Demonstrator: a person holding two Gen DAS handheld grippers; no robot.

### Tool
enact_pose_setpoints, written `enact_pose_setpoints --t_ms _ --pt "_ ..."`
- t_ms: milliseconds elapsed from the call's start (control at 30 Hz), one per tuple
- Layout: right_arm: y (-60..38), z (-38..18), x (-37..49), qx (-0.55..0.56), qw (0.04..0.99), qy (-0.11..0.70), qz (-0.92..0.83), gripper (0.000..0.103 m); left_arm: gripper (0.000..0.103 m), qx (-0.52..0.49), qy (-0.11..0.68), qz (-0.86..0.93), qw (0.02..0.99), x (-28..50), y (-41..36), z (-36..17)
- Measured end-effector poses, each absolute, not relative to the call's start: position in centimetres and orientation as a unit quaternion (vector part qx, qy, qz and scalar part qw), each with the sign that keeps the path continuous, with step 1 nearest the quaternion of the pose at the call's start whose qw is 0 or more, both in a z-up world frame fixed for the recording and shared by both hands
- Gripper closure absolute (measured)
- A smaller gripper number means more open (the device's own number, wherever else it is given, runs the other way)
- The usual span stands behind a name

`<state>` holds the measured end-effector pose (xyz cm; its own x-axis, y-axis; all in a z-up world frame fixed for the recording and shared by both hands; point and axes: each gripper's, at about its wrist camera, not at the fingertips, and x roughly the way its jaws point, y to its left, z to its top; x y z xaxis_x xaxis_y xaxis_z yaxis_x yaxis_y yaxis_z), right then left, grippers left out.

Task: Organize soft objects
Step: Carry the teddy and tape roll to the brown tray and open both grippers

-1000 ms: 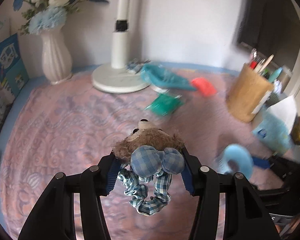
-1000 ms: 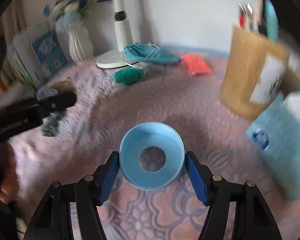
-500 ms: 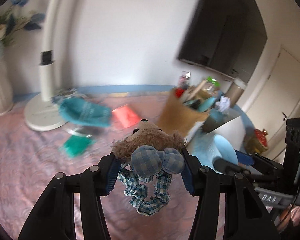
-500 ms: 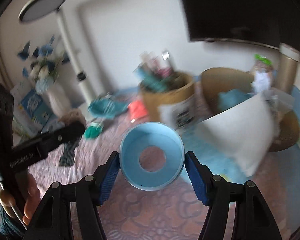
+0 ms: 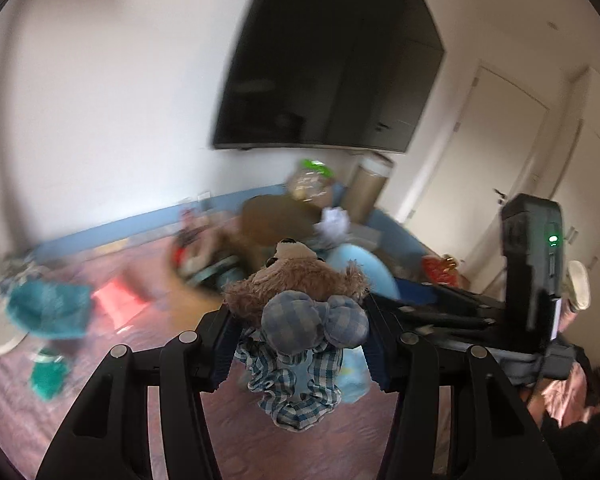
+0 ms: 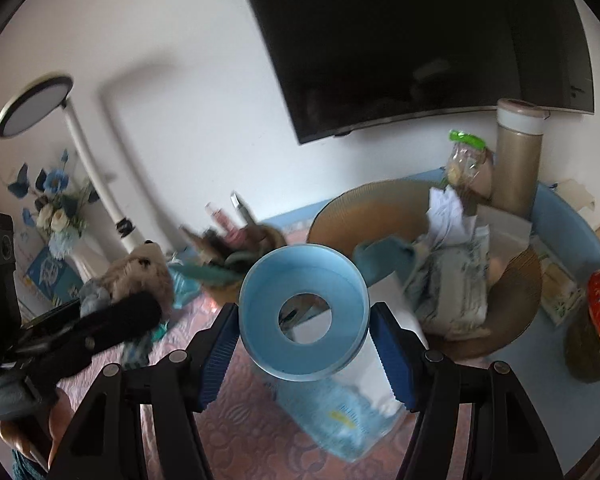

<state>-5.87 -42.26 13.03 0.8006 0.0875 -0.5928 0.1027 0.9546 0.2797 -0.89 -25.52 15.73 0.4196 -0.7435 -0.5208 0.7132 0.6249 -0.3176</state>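
1. swung away from the pink quilted cloth (image 6: 236, 432) and the vase of flowers since a second ago; now facing the brown basket (image 6: 512, 320) under the dark screen (image 6: 420, 40), both claws lifted.
2. left gripper (image 5: 298, 344): clamped on the plush bear (image 5: 300, 288), pads pressed into its sides, checked legs dangling just below the jaws, head poking forward past the fingertips.
3. right gripper (image 6: 304, 344): clamped on the pale blue ring (image 6: 304, 312), hole facing the camera, held between the ribbed blue pads.
4. ahead of the right claw and a little to its right: basket with a crumpled patterned cloth (image 6: 448, 288) and teal fabric already inside. judged as the drop spot.
5. ahead of the left claw, beyond the bear's head: same basket, blurred.
6. done so far, as read: two soft things picked up and carried near the basket.
7. left to do, as judged: release both into the basket, then fetch the teal pouch (image 5: 48, 312) and small green bundle (image 5: 48, 376) lying far left of the left claw.
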Motion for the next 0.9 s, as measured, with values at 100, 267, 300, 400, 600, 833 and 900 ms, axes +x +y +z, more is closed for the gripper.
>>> enact_pose_setpoints --t_ms 100,267,300,400,600,833,900 --pt "-43.6 13.5 -5.7 0.150 0.941 0.303 -0.021 0.038 0.052 -0.023 0.320 -0.441 0.838 0.0 -27.8 16.6" --pt "-46.9 14.6 -4.6 0.159 0.942 0.291 -0.051 0.038 0.052 -0.009 0.298 -0.419 0.858 2.2 -32.0 18.6" --pt "-47.7 14.8 -4.1 0.156 0.941 0.292 -0.064 0.038 0.052 -0.010 0.303 -0.414 0.859 2.8 -32.8 18.8" --pt "-50.2 15.4 -2.7 0.171 0.938 0.289 -0.082 0.038 0.052 -0.020 0.331 -0.397 0.856 4.2 -35.0 18.6" --pt "-54.2 16.0 0.6 0.185 0.926 0.300 -0.137 0.038 0.051 -0.034 0.354 -0.370 0.858 6.1 -38.1 17.0" --pt "-56.4 14.9 3.4 0.222 0.913 0.316 -0.128 0.036 0.051 -0.059 0.382 -0.358 0.850 8.6 -39.6 15.9" --pt "-56.9 14.3 3.8 0.244 0.912 0.309 -0.118 0.036 0.049 -0.065 0.377 -0.350 0.855 8.8 -39.7 15.8"
